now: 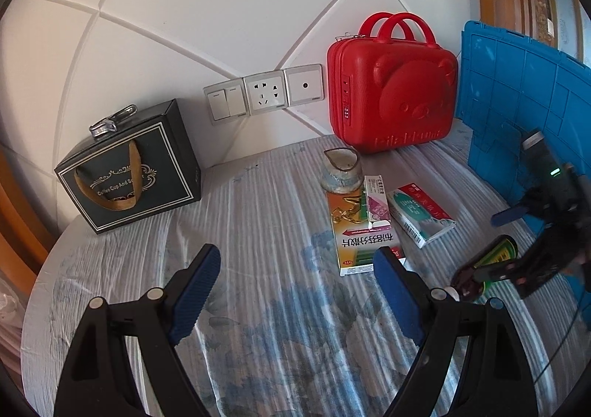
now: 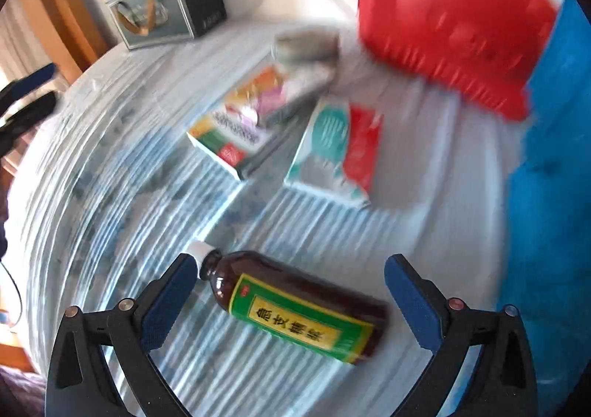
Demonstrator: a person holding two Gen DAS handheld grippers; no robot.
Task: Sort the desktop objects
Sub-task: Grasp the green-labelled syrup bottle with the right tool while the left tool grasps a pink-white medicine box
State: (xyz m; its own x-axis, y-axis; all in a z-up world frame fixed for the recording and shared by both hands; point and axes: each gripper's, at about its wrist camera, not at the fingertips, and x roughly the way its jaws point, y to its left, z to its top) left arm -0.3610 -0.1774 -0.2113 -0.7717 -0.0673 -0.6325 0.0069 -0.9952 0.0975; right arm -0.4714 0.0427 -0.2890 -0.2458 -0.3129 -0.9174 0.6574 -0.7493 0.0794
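Bottle [image 2: 295, 306], brown syrup, lies flat on table [image 2: 110, 195] between wide-spread right gripper [image 2: 291, 284] fingers, ungripped. Left gripper [image 1: 295, 287] gapes, holding nothing. Red case [image 1: 391, 99] far right, closed. Ceramic cup's [image 1: 341, 173] contents unclear.

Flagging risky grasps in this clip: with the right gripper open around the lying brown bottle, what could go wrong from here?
1. The brown syrup bottle lies slantwise between the open right gripper; one finger sits by its white cap, so closing may pinch the neck and spin or roll it.
2. The right wrist view is motion-blurred, so the gripper may be moving fast and could knock the bottle.
3. The blue crate stands close on the right; a swing could hit it.
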